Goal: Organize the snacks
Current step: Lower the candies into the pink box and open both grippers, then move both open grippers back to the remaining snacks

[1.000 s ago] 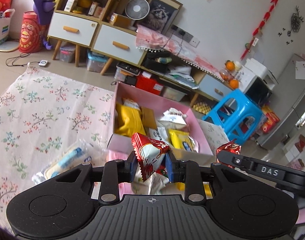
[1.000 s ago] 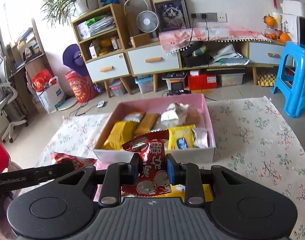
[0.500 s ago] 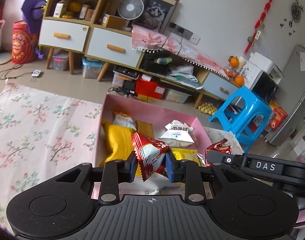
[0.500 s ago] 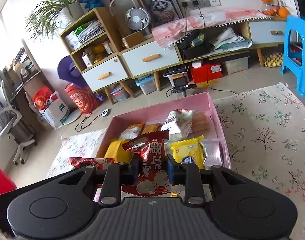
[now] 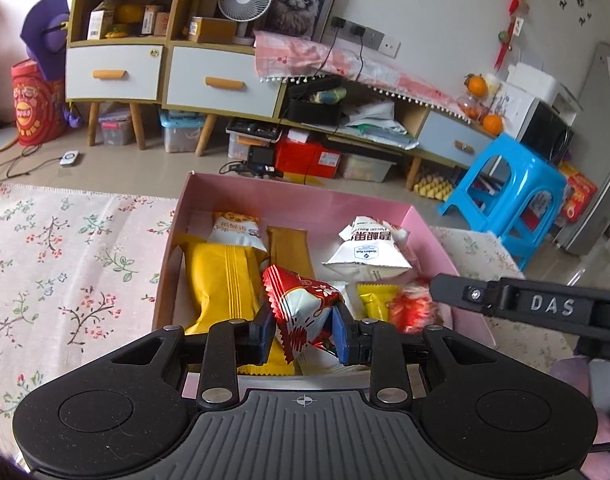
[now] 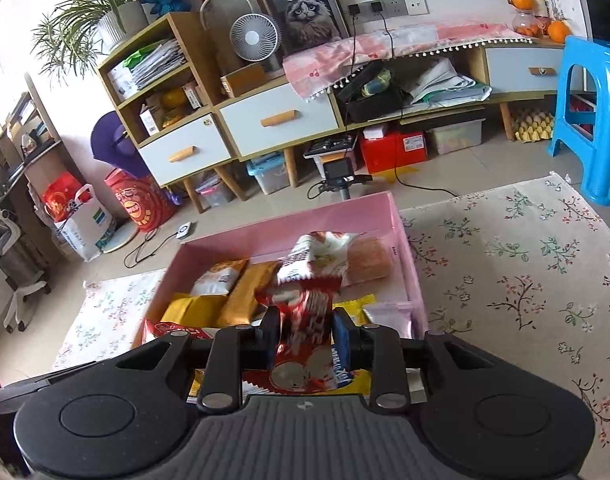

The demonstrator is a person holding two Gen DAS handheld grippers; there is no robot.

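Item: two red-and-white snack packets in transit to the pink box [image 5: 289, 204], which sits on the floral cloth [image 5: 65, 260] spread over the floor. Change since a second ago: you have carried both tongs forward and down, so they now hang over the box interior instead of short of its near wall. Left tongs [image 5: 301, 334]: narrow, pads pressed on a red-and-white snack packet [image 5: 301, 304], which stands upright above the yellow packet [image 5: 219, 280] in the box. Right tongs [image 6: 305, 334]: jaws opening, with the red foil packet [image 6: 305, 320] between them and blurred, apparently starting to slip from the pads; release looks begun, not finished. Box contents: the yellow packet, an orange bar [image 5: 291, 248], a white packet with blue label [image 5: 365, 252], other small wrappers. Meaning for the task: the right packet is about to land among the stored snacks; your left packet is likely next.
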